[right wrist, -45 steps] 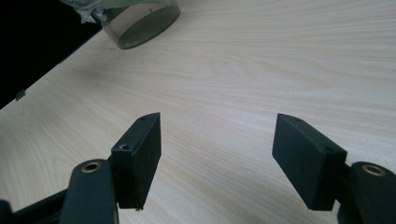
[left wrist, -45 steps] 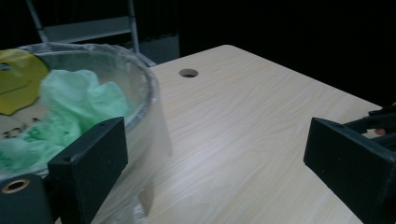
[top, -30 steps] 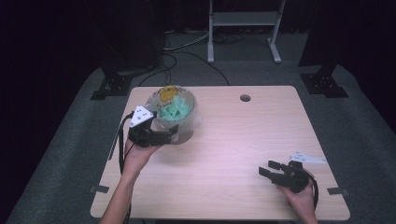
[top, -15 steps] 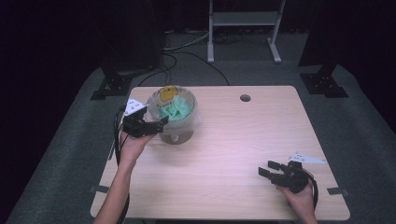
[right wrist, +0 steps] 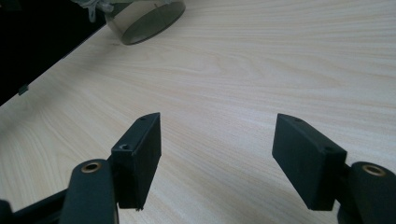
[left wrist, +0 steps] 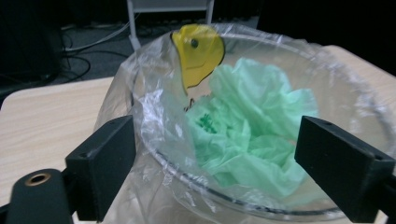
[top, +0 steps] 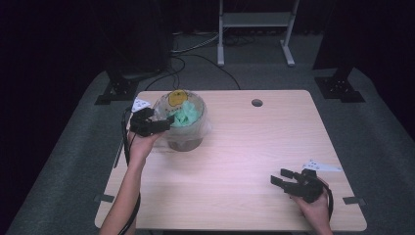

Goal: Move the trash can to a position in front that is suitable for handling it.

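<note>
The person's left forearm reaches up from the near edge along the left side of the surface, its hand wrapped around the left gripper, which is held about level and points toward the right at the rim of a round clear container standing at the far left of the surface. The jaws of this gripper have just been closing a little, yet in the left gripper view they stand wide apart, one outside the container's near wall and the other over its inside, so the rim and the clear plastic bag that lines the container and folds over its edge lie between them; the pads do not press on either, and the grip is released. Inside the lined container sits a crumpled green plastic bag, and against the far wall a yellow printed patch shows on the clear plastic. The right hand rests at the near right corner of the surface with the right gripper held low and pointing left, well apart from the container. Its jaws are spread with nothing between them, over bare wood, and the container's base shows far off at the top of the right gripper view.
</note>
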The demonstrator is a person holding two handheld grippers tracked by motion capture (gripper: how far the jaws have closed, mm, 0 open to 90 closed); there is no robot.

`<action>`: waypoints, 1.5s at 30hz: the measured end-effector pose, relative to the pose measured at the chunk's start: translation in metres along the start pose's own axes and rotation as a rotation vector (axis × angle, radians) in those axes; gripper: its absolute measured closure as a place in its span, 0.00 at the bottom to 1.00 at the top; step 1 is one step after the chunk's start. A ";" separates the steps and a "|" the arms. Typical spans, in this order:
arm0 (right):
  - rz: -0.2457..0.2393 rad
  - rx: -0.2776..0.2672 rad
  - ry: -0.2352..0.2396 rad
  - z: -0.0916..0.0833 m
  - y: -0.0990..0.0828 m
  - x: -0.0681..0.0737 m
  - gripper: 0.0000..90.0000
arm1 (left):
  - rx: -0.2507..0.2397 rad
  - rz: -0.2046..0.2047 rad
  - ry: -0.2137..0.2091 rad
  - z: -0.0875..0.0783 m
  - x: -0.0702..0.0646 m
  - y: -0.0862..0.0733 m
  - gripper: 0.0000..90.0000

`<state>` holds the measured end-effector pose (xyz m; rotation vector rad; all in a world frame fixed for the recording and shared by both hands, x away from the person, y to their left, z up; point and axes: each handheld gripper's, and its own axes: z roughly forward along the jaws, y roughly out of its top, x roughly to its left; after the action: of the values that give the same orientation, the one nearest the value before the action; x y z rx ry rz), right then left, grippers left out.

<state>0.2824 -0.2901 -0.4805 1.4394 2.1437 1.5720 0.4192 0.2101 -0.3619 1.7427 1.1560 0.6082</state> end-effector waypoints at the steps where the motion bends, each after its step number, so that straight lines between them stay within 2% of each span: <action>1: 0.000 0.000 0.000 0.000 0.000 0.000 0.36 | 0.006 -0.002 0.001 0.001 0.000 -0.001 0.14; 4: -0.001 -0.002 0.000 0.000 0.000 0.000 0.36 | 0.019 -0.005 -0.002 0.001 0.003 -0.003 0.16; 7: -0.002 -0.001 -0.001 0.000 0.000 0.000 0.36 | 0.016 -0.030 -0.019 0.001 0.004 -0.005 0.18; 11: -0.004 -0.001 -0.004 0.000 0.000 0.000 0.36 | 0.026 -0.027 -0.022 0.001 0.002 -0.005 0.19; 19: -0.001 -0.003 -0.008 0.000 0.000 -0.001 0.36 | 0.013 -0.029 -0.058 -0.003 -0.004 -0.010 0.19; 23: -0.002 -0.005 -0.008 -0.001 0.000 -0.001 0.36 | 0.017 -0.024 -0.070 -0.005 -0.010 -0.011 0.19; 33: -0.001 -0.006 -0.012 -0.001 0.000 -0.001 0.36 | -0.005 -0.039 -0.112 -0.013 -0.025 -0.020 0.18; 45: -0.001 -0.007 -0.010 -0.001 0.000 -0.001 0.36 | -0.023 -0.046 -0.137 -0.025 -0.045 -0.032 0.18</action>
<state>0.2824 -0.2912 -0.4802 1.4409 2.1314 1.5671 0.3656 0.1843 -0.3752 1.7060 1.0863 0.4652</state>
